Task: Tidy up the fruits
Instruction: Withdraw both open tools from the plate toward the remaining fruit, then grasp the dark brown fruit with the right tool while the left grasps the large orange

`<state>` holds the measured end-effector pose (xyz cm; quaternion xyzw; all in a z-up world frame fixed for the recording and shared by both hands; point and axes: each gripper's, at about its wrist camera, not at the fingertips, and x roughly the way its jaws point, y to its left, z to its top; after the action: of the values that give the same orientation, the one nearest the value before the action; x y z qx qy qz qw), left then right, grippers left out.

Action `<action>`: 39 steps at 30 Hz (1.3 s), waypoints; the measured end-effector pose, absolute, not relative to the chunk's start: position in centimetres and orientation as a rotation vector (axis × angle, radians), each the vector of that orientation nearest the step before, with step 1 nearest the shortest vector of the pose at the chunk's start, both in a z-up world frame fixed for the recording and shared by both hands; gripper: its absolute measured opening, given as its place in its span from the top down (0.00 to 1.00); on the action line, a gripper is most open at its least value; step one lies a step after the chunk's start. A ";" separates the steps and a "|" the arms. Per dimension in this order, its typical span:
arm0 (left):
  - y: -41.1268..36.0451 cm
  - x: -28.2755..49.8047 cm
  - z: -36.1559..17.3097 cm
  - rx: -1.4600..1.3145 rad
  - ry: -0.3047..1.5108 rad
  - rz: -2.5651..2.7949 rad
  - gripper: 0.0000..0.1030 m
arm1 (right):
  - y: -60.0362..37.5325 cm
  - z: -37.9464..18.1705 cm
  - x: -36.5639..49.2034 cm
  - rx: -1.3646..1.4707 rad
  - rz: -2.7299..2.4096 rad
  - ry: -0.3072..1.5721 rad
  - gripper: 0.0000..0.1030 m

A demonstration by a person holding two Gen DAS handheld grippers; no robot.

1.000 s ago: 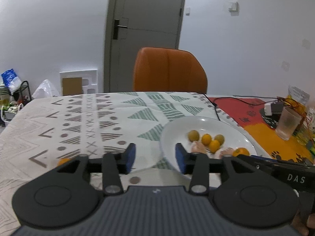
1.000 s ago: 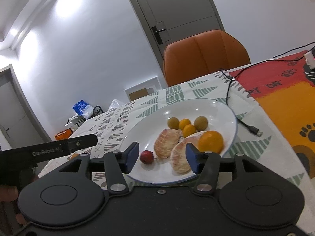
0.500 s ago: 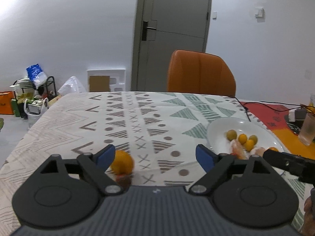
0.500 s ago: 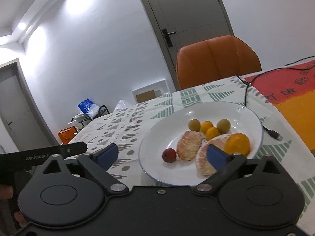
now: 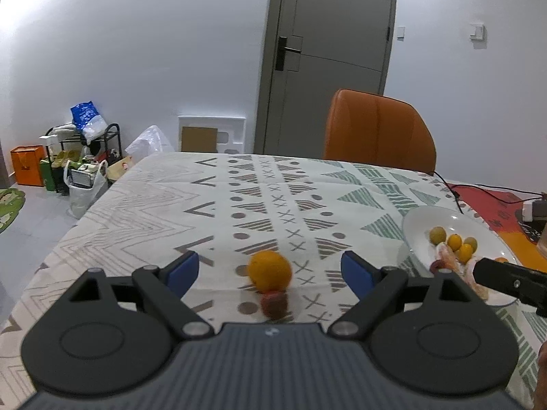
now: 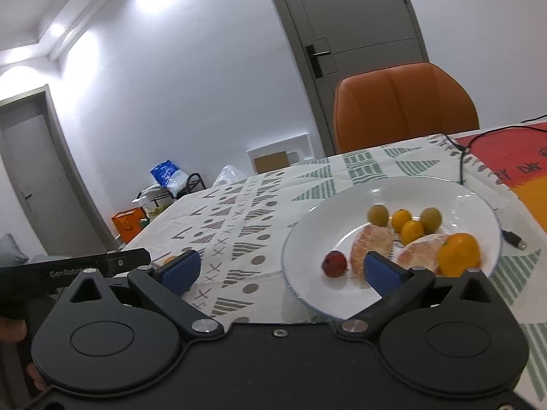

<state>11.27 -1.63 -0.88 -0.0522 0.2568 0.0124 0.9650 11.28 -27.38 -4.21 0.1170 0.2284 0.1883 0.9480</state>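
In the left wrist view my left gripper is open wide. An orange lies on the patterned tablecloth between its fingers, with a small red fruit just in front of it. A white plate sits to the right. In the right wrist view my right gripper is open and empty at the plate's near left edge. The plate holds an orange, two peeled citrus pieces, a small red fruit and several small yellow and green fruits.
An orange chair stands at the table's far side before a grey door. A black cable runs over a red and orange mat right of the plate. Bags and a rack stand on the floor at the left.
Both grippers have opened wide. The left gripper has swung left, off the plate, so the orange on the cloth now lies between its fingers. The right gripper has drawn slightly left.
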 end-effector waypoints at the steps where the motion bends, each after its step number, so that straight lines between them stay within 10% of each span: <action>1: -1.3 11.2 -0.9 -0.107 0.518 0.030 0.14 | -27.1 -4.2 11.3 0.235 0.391 0.466 0.00; 39: 7.1 10.3 -3.1 -0.226 0.555 -0.001 0.14 | -13.7 -6.5 15.6 0.126 0.597 0.688 0.40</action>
<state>10.27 7.09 -3.10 -0.1115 0.2732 -0.0003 0.9555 15.57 -13.68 -6.50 0.0606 0.3319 0.2881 0.8962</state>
